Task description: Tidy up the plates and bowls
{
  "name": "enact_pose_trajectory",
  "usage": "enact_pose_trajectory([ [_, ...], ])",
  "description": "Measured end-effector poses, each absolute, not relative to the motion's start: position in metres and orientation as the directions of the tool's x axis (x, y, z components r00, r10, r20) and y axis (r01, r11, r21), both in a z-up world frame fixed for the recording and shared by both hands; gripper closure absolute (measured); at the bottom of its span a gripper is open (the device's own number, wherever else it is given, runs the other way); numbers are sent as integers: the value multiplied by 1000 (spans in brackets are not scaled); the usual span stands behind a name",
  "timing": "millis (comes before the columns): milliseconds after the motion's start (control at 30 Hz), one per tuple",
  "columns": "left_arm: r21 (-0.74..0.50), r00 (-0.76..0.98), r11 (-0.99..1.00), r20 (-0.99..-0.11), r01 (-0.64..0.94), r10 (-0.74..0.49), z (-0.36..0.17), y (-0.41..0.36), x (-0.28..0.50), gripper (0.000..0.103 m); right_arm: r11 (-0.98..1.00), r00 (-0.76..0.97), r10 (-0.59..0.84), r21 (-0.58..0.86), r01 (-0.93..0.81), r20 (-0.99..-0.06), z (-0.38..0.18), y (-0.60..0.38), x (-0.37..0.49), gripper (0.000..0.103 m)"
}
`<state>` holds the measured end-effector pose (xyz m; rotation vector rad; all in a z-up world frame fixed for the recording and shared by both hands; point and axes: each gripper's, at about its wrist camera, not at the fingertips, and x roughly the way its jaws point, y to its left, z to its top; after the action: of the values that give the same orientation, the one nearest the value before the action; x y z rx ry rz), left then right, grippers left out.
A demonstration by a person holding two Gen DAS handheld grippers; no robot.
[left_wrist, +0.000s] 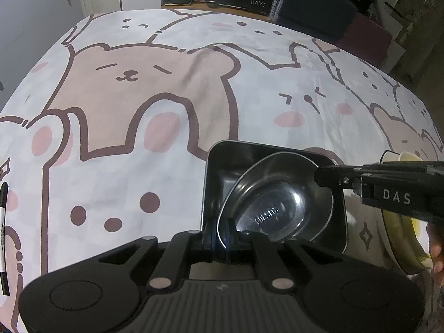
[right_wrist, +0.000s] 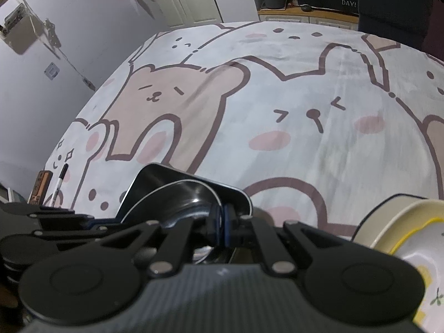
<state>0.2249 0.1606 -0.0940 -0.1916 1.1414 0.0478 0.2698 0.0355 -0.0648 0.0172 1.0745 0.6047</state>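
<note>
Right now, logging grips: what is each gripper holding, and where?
Both hold the round steel bowl by its rim: left gripper near edge, right gripper far edge.

Tablecloth (left_wrist: 166, 88): white, printed with tan bears, pink cheek patches and dark brown outlines. Round bowl (left_wrist: 277, 202): mirror-bright steel. Square tray (left_wrist: 222, 166): dark polished metal. Plates, lower right of frame (right_wrist: 410, 230): cream with yellow band. Marker, lower left (right_wrist: 59, 183): black and white.

Cartoon-bear tablecloth (left_wrist: 166, 88), white cabinets (right_wrist: 191, 0)

left hand-held gripper (left_wrist: 221, 234) pinched closed, angled downward; right hand-held gripper (right_wrist: 222, 226) likewise pinched closed.
</note>
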Motion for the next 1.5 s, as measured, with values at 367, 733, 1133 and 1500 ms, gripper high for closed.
enact_pose_trajectory([
  [367, -134, 415, 982, -907, -133, -68, -94, 160, 226, 96, 837, 324, 484, 322, -443, -813, -63, 31, 273, 86],
  [733, -135, 414, 983, -907, -128, -71, -92, 160, 225, 95, 828, 330, 480, 296, -476, -813, -53, 36, 266, 75],
  [1133, -165, 436, 977, -896, -138, -89, -82, 161, 221, 79, 820, 333, 489, 295, -491, -806, -45, 35, 258, 62],
  [1500, -158, 491, 980, -867, -117, -82, -61, 158, 215, 51, 824, 363, 493, 290, -488, -791, -31, 25, 250, 47],
])
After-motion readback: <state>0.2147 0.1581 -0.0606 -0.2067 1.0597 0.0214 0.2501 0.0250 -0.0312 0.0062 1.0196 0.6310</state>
